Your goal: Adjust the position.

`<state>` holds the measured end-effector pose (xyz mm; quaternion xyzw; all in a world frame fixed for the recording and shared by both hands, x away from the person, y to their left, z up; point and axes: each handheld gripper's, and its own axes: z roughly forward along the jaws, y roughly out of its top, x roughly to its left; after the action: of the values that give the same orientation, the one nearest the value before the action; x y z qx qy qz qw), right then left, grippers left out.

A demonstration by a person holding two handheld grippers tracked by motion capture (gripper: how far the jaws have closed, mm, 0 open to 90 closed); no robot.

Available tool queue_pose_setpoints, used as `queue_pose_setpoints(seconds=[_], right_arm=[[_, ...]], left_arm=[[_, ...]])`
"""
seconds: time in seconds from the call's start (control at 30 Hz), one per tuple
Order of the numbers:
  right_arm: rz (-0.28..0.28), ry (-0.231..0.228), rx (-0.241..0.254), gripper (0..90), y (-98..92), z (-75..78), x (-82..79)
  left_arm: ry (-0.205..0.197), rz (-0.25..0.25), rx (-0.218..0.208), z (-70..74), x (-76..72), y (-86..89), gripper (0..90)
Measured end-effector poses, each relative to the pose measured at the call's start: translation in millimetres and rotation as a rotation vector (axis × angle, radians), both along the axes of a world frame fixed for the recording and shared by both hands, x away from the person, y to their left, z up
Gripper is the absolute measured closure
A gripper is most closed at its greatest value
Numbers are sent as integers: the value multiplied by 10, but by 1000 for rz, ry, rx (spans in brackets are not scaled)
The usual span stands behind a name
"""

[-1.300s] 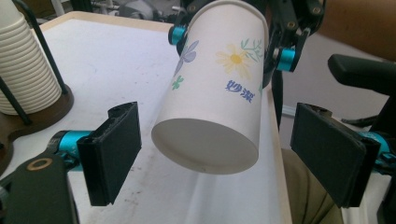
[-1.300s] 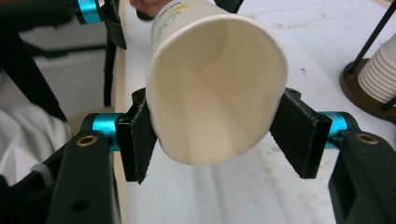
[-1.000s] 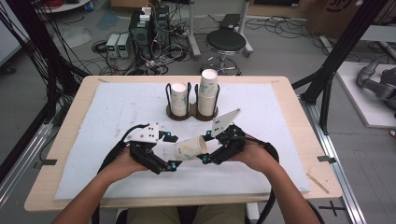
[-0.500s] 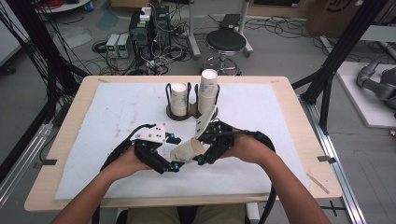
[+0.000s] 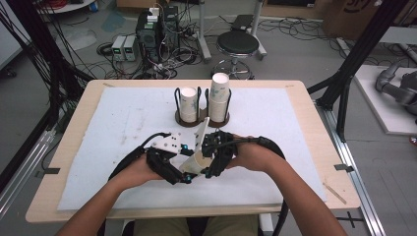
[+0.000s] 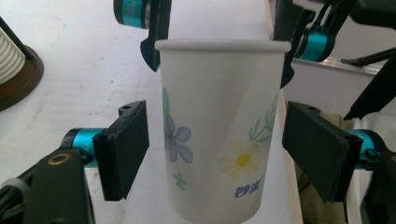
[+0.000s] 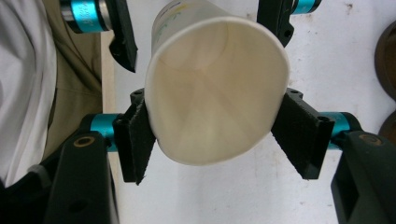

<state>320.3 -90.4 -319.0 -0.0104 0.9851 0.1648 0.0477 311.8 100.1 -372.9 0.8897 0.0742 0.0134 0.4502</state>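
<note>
A: While the right gripper (image 5: pixel 212 158) presses its fingers (image 7: pixel 135 140) against both sides of the paper cup (image 5: pixel 194 163) near the rim, squeezing the mouth slightly oval, where does the cup sit?

B: Just above the white mat (image 5: pixel 295 123) at the near middle of the table (image 5: pixel 74 123), lying tilted between the two grippers, with its open mouth toward the right one and its base toward the left.

A: And the left gripper (image 5: pixel 181 169)?

B: Its fingers (image 6: pixel 123 149) have just been closing in, with the cup (image 6: pixel 219 135) between them. In the left gripper view there is still a gap on each side of the flowered wall, so they do not press it.

A: So the right one alone carries it?

B: As far as the pictures show, yes. In the right gripper view the cup (image 7: pixel 217 88) is pinched between both pads.

A: What else stands on the table?

B: A dark wire holder (image 5: pixel 200 118) farther back on the mat, with a single cup (image 5: pixel 188 104) in its left ring and a taller stack of cups (image 5: pixel 219 94) in its right ring, well apart from the hands.
</note>
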Motion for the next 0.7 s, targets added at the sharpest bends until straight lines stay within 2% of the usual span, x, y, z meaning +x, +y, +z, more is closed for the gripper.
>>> queue_pose_setpoints(seconds=[0.27, 0.7], right_arm=[[6, 5, -7, 343, 8, 22, -10], [13, 0, -14, 341, 46, 9, -16]], left_arm=[[11, -6, 39, -45, 14, -39, 282], [16, -30, 46, -65, 20, -57, 360]])
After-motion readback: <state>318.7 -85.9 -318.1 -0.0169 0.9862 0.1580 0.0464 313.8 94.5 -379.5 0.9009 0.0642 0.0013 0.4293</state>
